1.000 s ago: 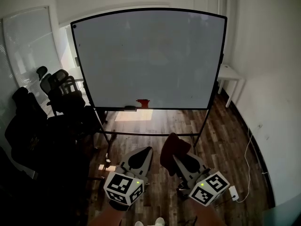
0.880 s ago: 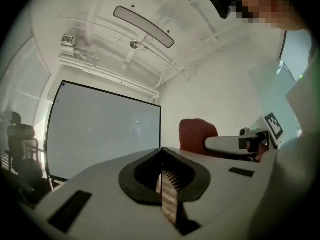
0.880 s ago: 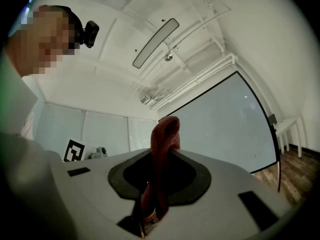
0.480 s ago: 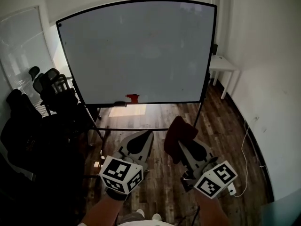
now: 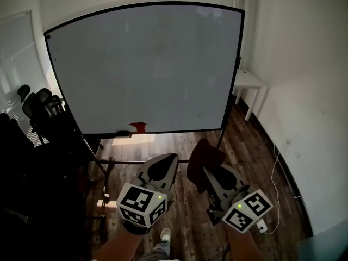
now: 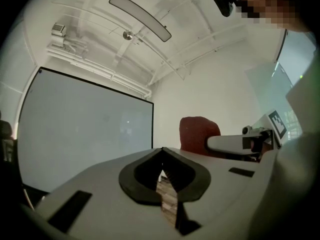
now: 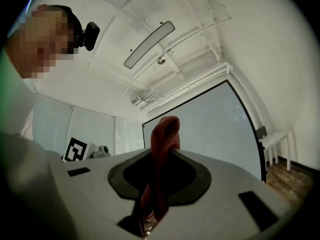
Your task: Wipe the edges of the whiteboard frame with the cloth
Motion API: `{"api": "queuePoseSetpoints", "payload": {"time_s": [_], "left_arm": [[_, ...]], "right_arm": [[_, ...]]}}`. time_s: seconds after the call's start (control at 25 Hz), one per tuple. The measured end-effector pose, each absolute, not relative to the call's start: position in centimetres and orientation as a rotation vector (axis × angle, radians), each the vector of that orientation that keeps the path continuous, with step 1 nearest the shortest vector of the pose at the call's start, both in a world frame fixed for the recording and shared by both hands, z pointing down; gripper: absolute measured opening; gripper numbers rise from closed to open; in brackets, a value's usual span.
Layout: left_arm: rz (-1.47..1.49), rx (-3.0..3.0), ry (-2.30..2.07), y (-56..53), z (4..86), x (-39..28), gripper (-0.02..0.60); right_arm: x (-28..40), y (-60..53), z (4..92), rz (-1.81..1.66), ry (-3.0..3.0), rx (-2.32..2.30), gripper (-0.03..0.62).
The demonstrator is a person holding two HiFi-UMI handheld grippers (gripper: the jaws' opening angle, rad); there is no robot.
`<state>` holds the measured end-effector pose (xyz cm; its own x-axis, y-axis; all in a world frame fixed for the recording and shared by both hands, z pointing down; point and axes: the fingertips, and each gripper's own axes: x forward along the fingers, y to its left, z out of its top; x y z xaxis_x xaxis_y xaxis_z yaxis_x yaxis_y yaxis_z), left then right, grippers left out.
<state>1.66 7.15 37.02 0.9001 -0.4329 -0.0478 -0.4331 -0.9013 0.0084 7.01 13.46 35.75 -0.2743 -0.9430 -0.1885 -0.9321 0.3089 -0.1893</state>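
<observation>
Presently, right gripper [image 5: 208, 173]: closed tight on the cloth [image 5: 204, 155]; held low at near right, marker cube toward the person.
Cloth: dark red, pinched between the right jaws, bunched and standing up past the tips; seen as a tall fold in the right gripper view.
Cloth position: well apart from the whiteboard frame [image 5: 237, 64], nearer than the board's lower edge, over the wooden floor [image 5: 247, 156].
Left gripper [image 5: 165, 165]: jaws pressed together at the tips, nothing between them; only floor visible through the gap behind the tips; held just left of the right gripper.
Whiteboard [image 5: 147, 64]: upright on a metal stand at far centre; surface largely blank.
Frame: thin and black, runs round all four edges; touched by neither gripper.
Lower ledge: holds a small red item [image 5: 137, 127] and a dark block [image 5: 122, 133] just to its left, both left of centre.
Surroundings: dark office chairs [image 5: 38, 113] at left; white table [image 5: 247, 83] at far right, past the board's right edge; white cable [image 5: 274, 167] on the floor by the right wall.
</observation>
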Motion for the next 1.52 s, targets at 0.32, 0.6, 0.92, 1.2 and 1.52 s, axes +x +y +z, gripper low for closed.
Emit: {"api": "queuePoseSetpoints", "payload": {"time_s": [0.32, 0.6, 0.92, 1.2, 1.52], "left_arm": [[0.095, -3.052, 0.591, -2.4, 35.8, 7.8, 0.008], [0.116, -3.053, 0.511, -9.9, 34.4, 11.1, 0.009], [0.090, -3.053, 0.459, -14.5, 33.2, 15.8, 0.009], [0.111, -3.037, 0.492, -18.6, 32.1, 21.2, 0.008], [0.136, -3.013, 0.532, -22.1, 29.2, 29.2, 0.009]], "right_arm": [[12.0, 3.5, 35.2, -0.029, 2.260, -1.793, 0.074], [15.0, -3.9, 33.6, 0.017, 2.231, -1.848, 0.074], [19.5, -8.8, 30.8, 0.099, 2.227, -1.887, 0.074], [24.7, -13.6, 30.7, 0.096, 2.252, -1.842, 0.074], [32.5, -17.4, 26.5, 0.164, 2.333, -1.794, 0.074]]}}
